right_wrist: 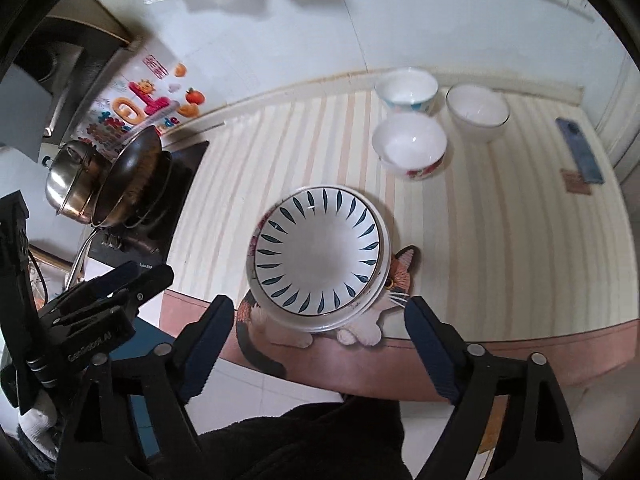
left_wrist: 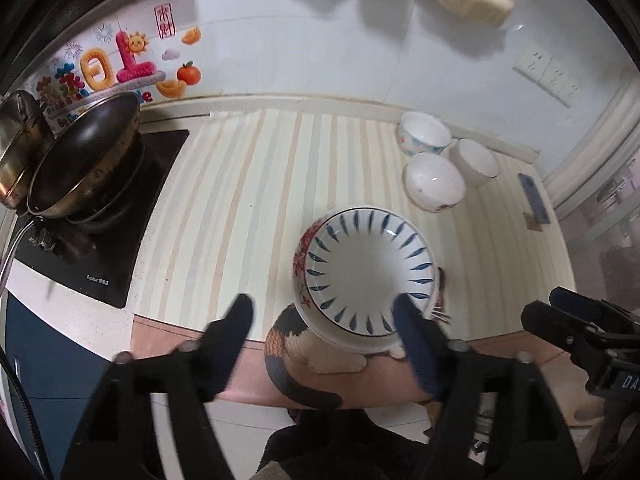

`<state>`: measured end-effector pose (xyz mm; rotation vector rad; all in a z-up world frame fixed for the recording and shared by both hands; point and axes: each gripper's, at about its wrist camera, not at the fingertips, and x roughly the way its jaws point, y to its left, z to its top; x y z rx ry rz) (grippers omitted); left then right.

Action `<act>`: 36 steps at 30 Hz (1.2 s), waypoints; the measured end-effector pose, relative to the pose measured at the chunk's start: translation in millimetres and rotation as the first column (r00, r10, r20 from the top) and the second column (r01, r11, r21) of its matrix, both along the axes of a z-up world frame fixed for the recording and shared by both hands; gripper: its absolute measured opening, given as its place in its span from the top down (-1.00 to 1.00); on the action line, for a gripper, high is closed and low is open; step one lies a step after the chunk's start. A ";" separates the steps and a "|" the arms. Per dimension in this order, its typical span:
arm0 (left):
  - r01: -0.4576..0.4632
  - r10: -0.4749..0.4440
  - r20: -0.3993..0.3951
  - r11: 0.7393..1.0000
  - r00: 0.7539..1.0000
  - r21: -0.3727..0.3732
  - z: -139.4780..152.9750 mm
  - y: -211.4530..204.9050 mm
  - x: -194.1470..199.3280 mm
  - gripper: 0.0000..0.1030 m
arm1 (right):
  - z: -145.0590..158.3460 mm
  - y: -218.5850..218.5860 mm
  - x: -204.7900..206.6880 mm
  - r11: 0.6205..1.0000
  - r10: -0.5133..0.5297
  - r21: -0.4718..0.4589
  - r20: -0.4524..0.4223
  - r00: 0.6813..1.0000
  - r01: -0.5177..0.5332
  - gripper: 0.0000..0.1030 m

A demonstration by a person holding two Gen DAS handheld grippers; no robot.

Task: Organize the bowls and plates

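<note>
- Nearest to both cameras hang the two tools: the left gripper [left_wrist: 326, 316] and the right gripper [right_wrist: 320, 322] each have their jaws spread wide, nothing between the pads and nothing in their hold.
- In the left wrist view the tip of one dark finger [left_wrist: 408, 312] overlaps the near rim of the plates in the picture (whether it touches them I cannot tell); in the right wrist view both fingers sit clear of the stack, one to either side.
- Below the grippers a dark sleeve [right_wrist: 320, 440] fills the bottom of the view.
- The stack of plates [right_wrist: 318, 254] sits at the near edge of the counter [right_wrist: 500, 240], a blue-leaf patterned plate on top, a red floral rim peeking out beneath on the left.
- Under the stack lies a cat-shaped mat [right_wrist: 402, 276], its paws and tail hanging over the counter's brown front lip.
- A striped cream cloth covers the counter between the stack and the back wall.
- Towards the far right corner stand three bowls, close together and all upright: a bowl with red print [right_wrist: 410, 146] nearest, a plain white bowl [right_wrist: 478, 110] to its right, a bowl with blue print [right_wrist: 406, 90] against the back edge.
- A blue phone [right_wrist: 580, 150] lies along the right edge, just beside a small brown card.
- At the left end a dark wok [left_wrist: 86, 160] tilts on a black cooktop [left_wrist: 132, 216], a steel pot [right_wrist: 76, 184] behind it.
- A colourful sticker [left_wrist: 120, 64] decorates the tiled wall above; wall sockets [left_wrist: 548, 74] sit at the right.
</note>
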<state>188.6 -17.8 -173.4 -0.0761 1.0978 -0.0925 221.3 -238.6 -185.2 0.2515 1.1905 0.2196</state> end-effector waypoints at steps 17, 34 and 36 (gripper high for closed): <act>0.068 -0.067 0.040 0.997 0.997 -0.024 31.3 -15.1 -63.3 -0.58 | 63.7 6.7 -87.5 0.997 -0.049 -0.058 0.082 0.995 0.054 -0.82; -0.010 0.009 -0.021 0.999 1.000 -0.037 -21.9 -83.3 109.2 -0.58 | -15.8 -107.9 70.7 0.995 -0.089 0.047 -0.013 0.996 0.089 -0.84; -0.012 0.008 -0.068 0.998 0.998 -0.060 -38.3 -92.9 136.9 -0.58 | -37.0 -123.8 100.6 0.993 -0.087 0.072 -0.041 0.995 0.090 -0.84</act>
